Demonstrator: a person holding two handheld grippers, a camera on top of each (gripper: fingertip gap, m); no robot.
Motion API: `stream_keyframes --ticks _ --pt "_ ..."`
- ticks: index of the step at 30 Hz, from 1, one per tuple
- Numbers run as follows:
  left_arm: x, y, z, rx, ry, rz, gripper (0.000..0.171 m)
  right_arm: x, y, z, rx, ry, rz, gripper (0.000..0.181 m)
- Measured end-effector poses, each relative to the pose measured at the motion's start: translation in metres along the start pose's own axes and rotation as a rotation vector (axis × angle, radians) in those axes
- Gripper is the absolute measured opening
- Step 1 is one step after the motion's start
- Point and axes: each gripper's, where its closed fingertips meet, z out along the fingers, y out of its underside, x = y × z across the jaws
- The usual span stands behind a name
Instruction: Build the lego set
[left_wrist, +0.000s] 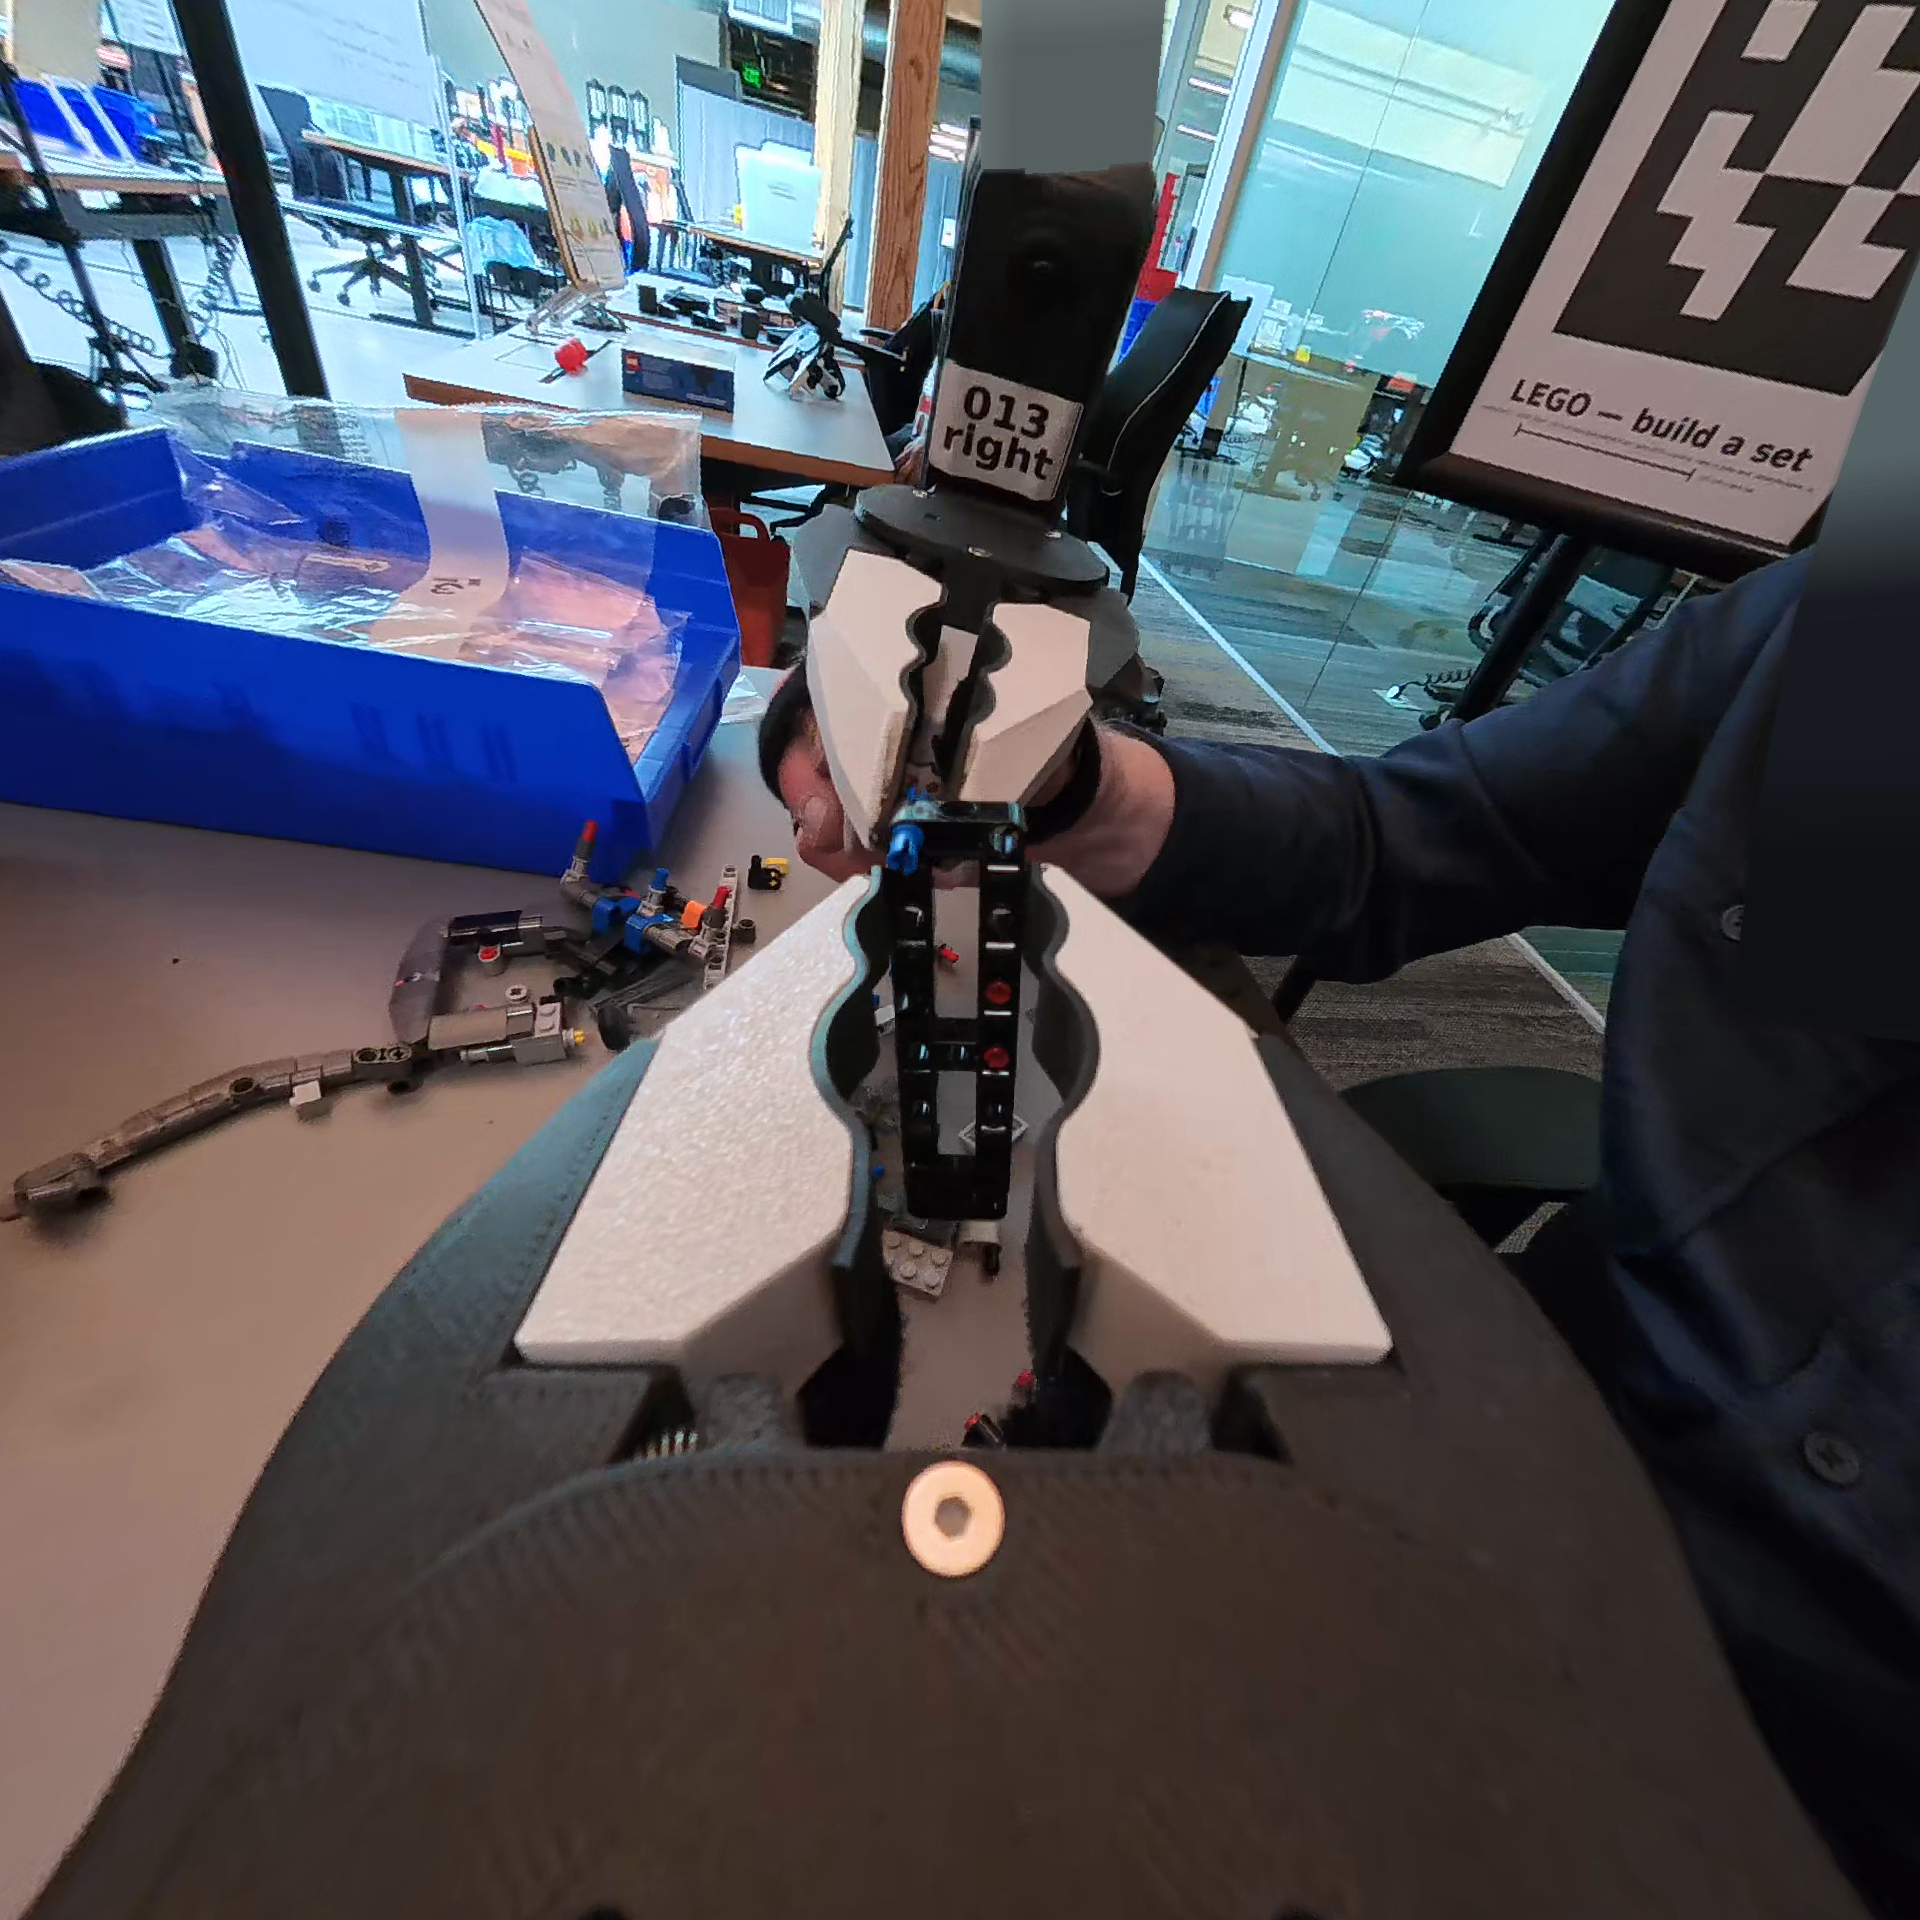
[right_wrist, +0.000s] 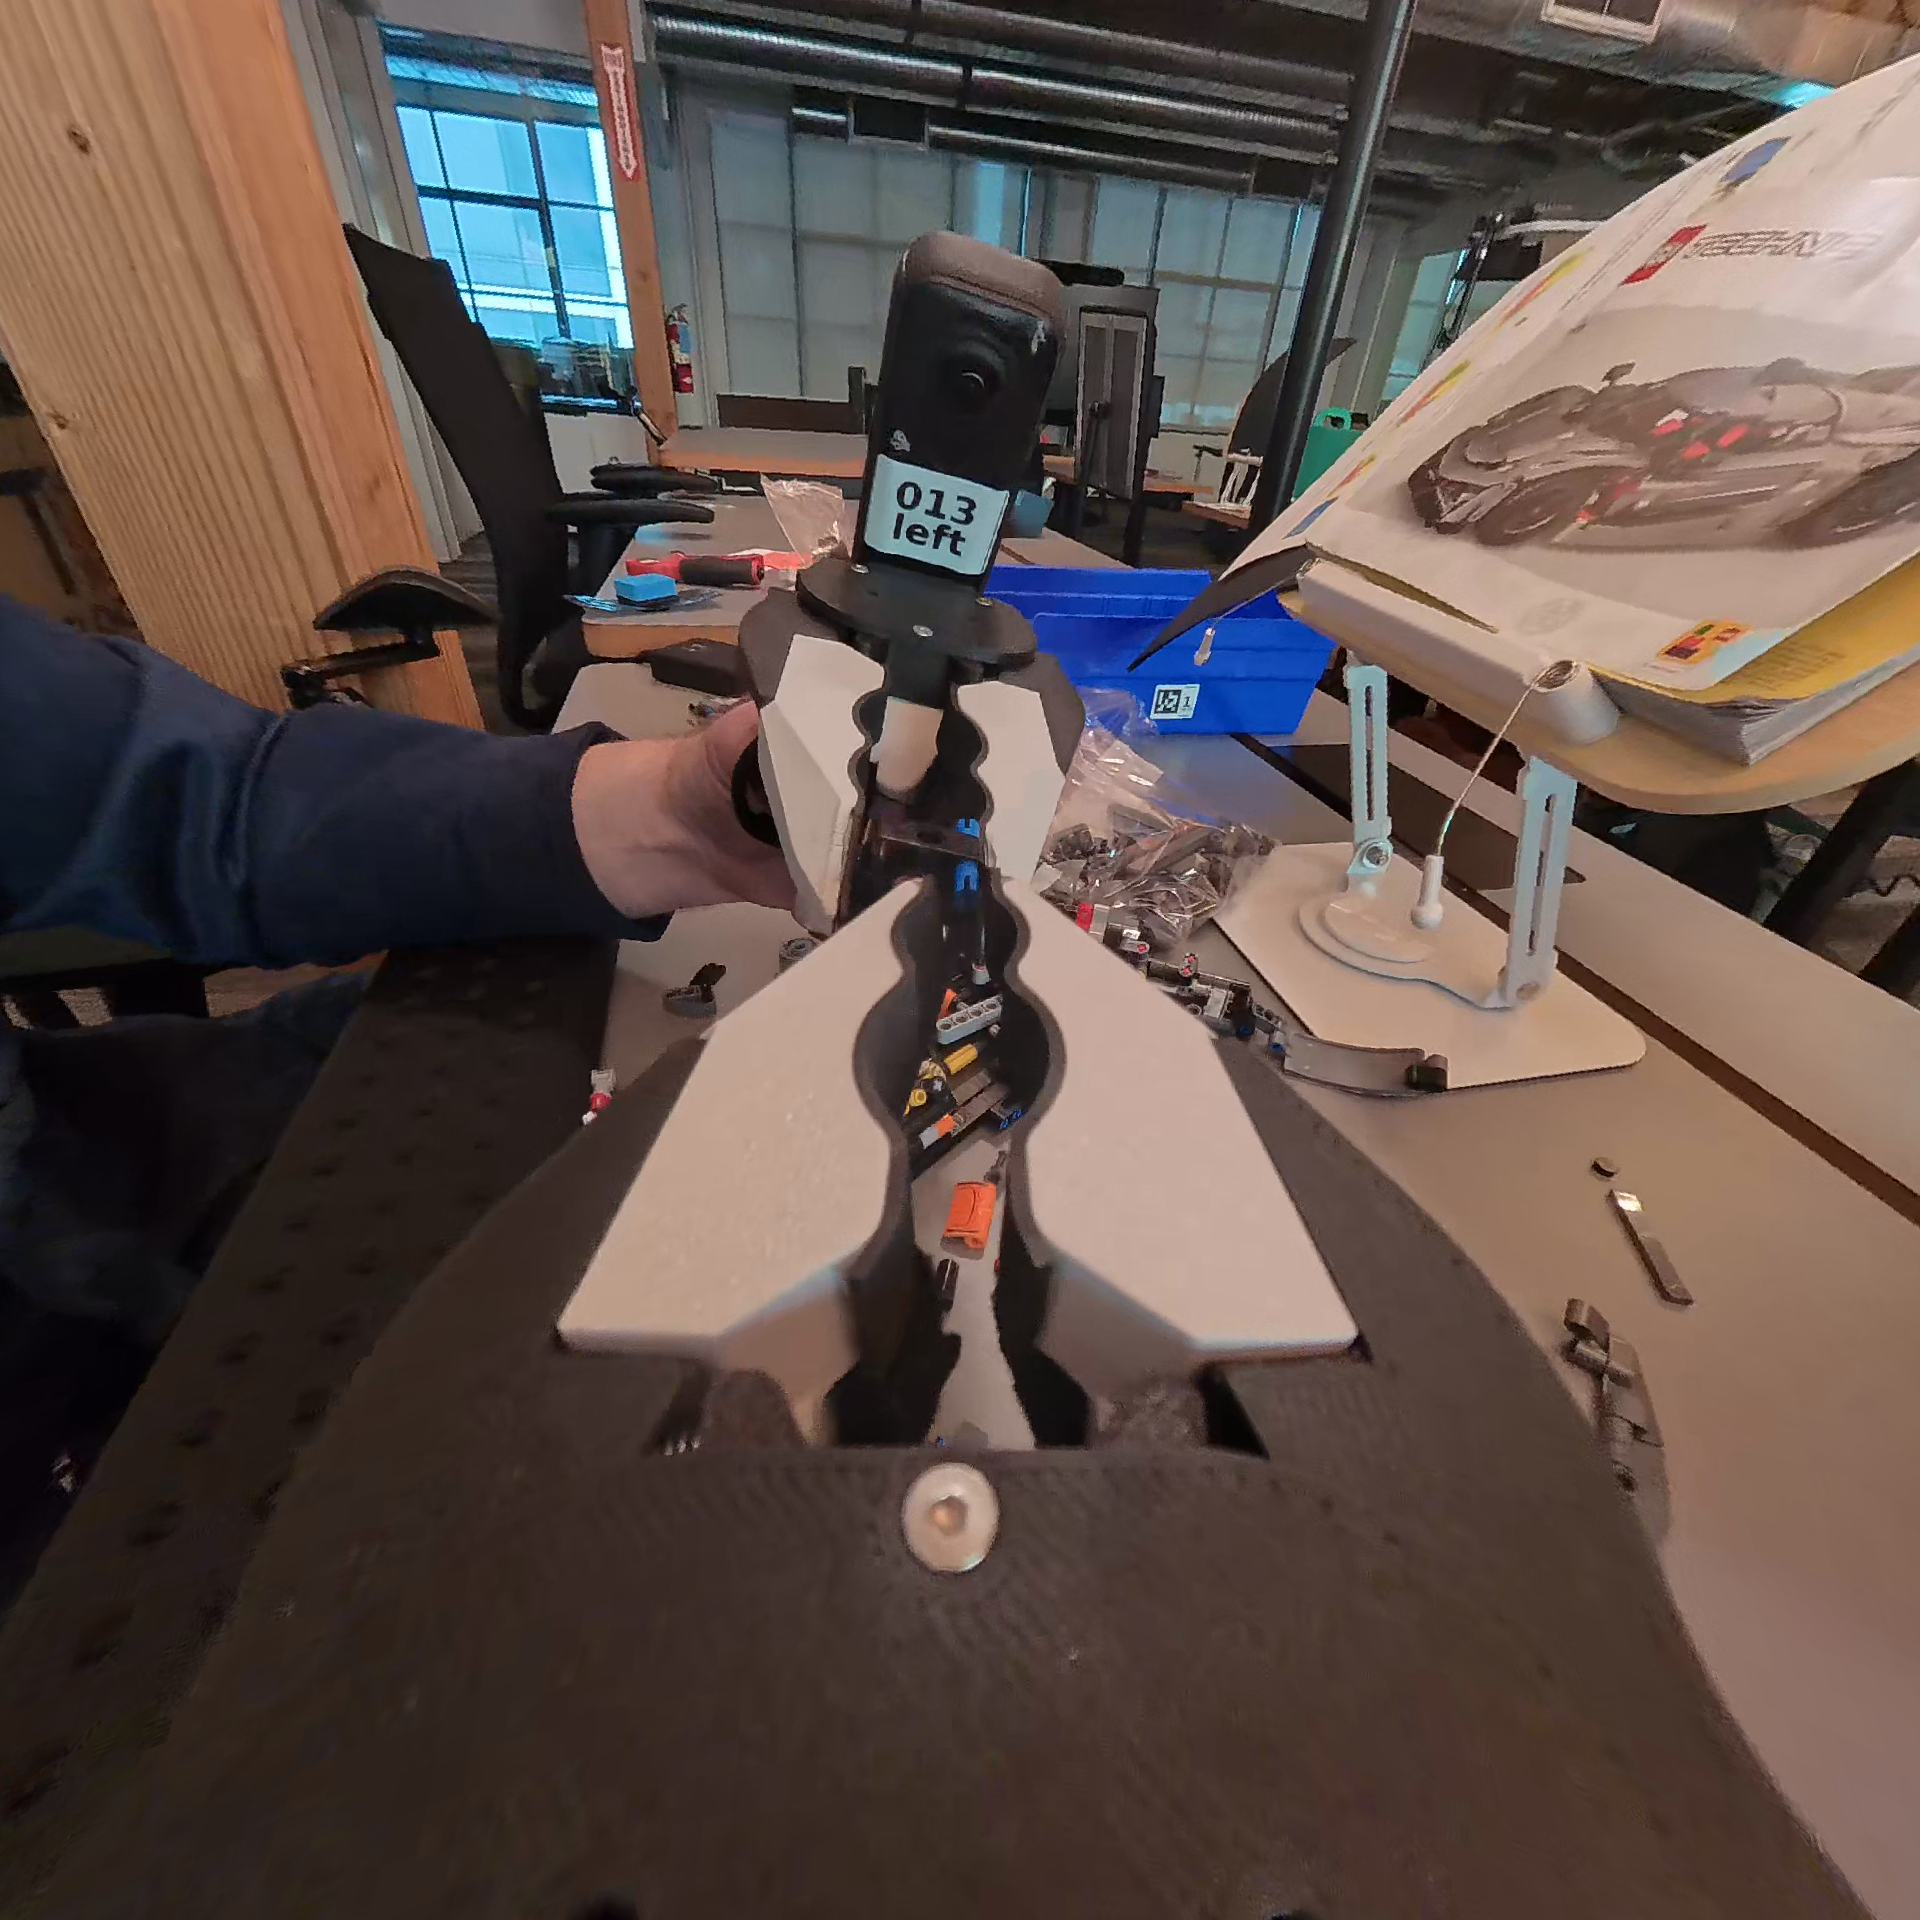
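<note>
A: Where is the piece being worked on sitting?

B: A long black frame (left_wrist: 954, 1023) with red pins and a blue pin at its far end is standing up off the grey table (left_wrist: 208, 1299), pinched between the fingers of the left gripper (left_wrist: 954, 883). That gripper is clamping on the frame's sides.

A: And the right gripper (left_wrist: 940, 764)?

B: It is facing the left one from the far side, tips meeting the frame's far end. Its jaws are standing nearly together, but I cannot tell whether they are gripping anything. In the right wrist view the right gripper (right_wrist: 961, 894) is pointing at the blue pin (right_wrist: 966, 878) on the frame.

A: What is lying around them?

B: Loose parts are lying on the table at the left: a grey curved assembly (left_wrist: 457, 997) and a long grey arm piece (left_wrist: 208, 1112). A blue bin (left_wrist: 312, 717) holding clear plastic bags (left_wrist: 436, 499) is sitting farther left. In the right wrist view a bag of grey parts (right_wrist: 1143, 862) is lying near a white stand (right_wrist: 1434, 935), which is holding an instruction booklet (right_wrist: 1621, 436) on the right.
</note>
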Motion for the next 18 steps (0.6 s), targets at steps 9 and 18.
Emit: stream_keyframes --ticks 9,18 --pt "-0.002 0.001 0.001 -0.028 -0.048 0.025 0.025 -0.002 0.009 0.000 -0.091 0.015 -0.051 0.001" --pt "-0.004 -0.002 -0.002 0.000 -0.036 -0.002 0.024 0.000 0.008 0.001 -0.067 0.019 -0.043 0.002"
